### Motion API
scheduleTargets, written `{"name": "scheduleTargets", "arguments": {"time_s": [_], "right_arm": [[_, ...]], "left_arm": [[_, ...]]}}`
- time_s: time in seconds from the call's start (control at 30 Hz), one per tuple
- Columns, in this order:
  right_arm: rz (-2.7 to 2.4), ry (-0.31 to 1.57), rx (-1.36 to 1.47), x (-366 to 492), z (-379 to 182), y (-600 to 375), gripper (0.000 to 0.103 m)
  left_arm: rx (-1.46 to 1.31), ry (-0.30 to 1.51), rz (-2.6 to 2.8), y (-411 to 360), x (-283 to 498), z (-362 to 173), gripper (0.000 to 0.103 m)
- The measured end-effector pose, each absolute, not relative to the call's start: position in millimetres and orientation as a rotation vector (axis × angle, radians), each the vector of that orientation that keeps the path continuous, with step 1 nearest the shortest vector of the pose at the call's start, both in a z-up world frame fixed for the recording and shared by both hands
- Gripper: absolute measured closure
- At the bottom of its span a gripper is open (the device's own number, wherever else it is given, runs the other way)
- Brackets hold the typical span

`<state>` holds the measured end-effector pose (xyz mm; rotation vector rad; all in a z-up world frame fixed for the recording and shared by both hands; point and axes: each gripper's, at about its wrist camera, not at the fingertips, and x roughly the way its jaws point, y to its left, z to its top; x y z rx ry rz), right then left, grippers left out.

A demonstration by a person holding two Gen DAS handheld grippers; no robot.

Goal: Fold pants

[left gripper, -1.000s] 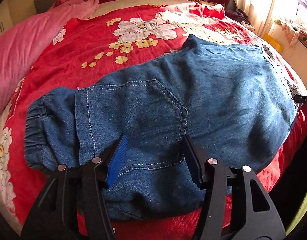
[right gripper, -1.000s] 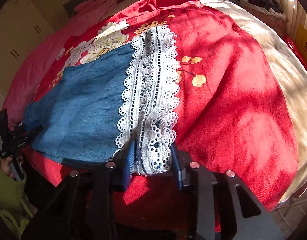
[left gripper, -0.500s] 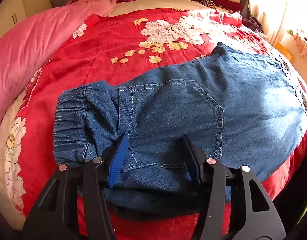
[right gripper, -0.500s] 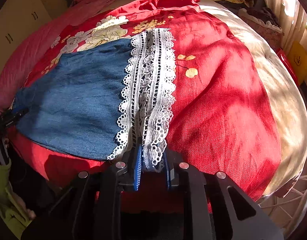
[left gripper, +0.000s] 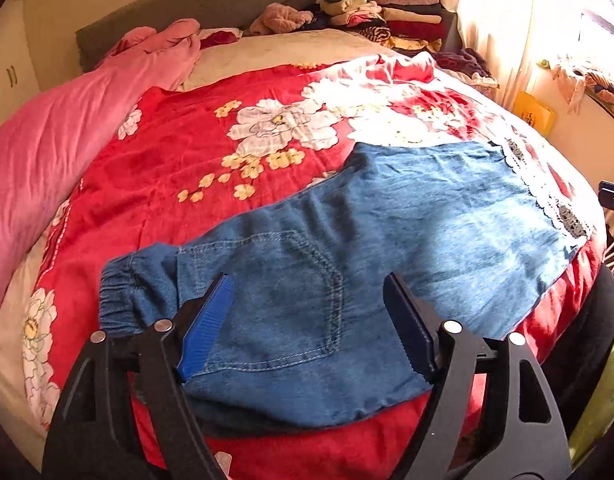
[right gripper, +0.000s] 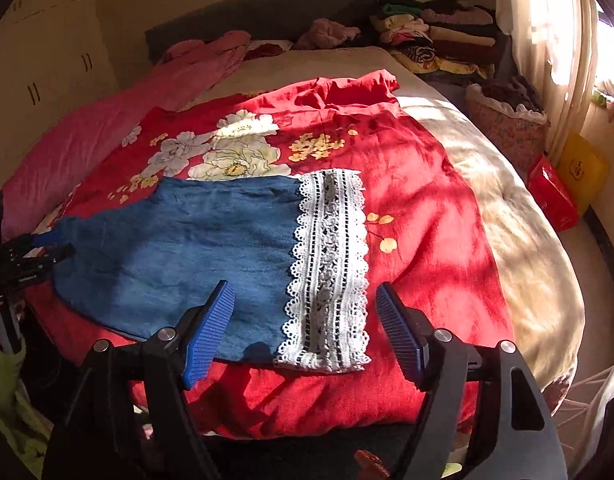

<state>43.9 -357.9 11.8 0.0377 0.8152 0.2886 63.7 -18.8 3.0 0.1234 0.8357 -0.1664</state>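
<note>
Left wrist view: blue denim pants (left gripper: 387,240) lie flat across the near edge of a bed (left gripper: 267,52), on a red floral blanket (left gripper: 187,152). The elastic waistband is toward the bed's left side, the white lace hem (left gripper: 547,196) toward the right. The left hand-held gripper (left gripper: 307,328) hangs over the back pocket (left gripper: 291,300) with its jaws wide apart, holding nothing. A pink quilt (left gripper: 47,152) lies along the left edge, and folded clothes (left gripper: 379,16) are stacked at the far right corner.

Right wrist view: the right hand-held gripper (right gripper: 303,328) hangs over the lace hem (right gripper: 331,264) with its jaws spread wide, empty. The pants (right gripper: 179,248) lie flat, stretching left to the other gripper (right gripper: 31,256) at the frame's edge.
</note>
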Motion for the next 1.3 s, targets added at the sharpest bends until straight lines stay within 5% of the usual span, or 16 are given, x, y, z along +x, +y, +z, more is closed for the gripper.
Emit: {"name": "scheduleTargets", "arguments": {"time_s": [0.4,0.67,1.1,1.17,1.3], "right_arm": [[0.394,0.961,-0.082,86,-44,-277,0.031],[0.312,1.016,-0.023,90,-67,-305,0.031],[0.318,0.945,0.076,70,-32,-317,0.031],[0.311,0.927,0.078,67,-26,-320,0.031],[0.293,0.895,0.087,60,-15,-328,0.03]], "left_arm": [[0.16,0.901,-0.343,-105,114,-27,0.03],[0.167,0.953,-0.29,-95,129,-63,0.028],[0.111,0.905,-0.287,-88,111,-28,0.026],[0.111,0.894,-0.286,-89,108,-22,0.017],[0.117,0.868,-0.294,-92,103,-10,0.016]]}}
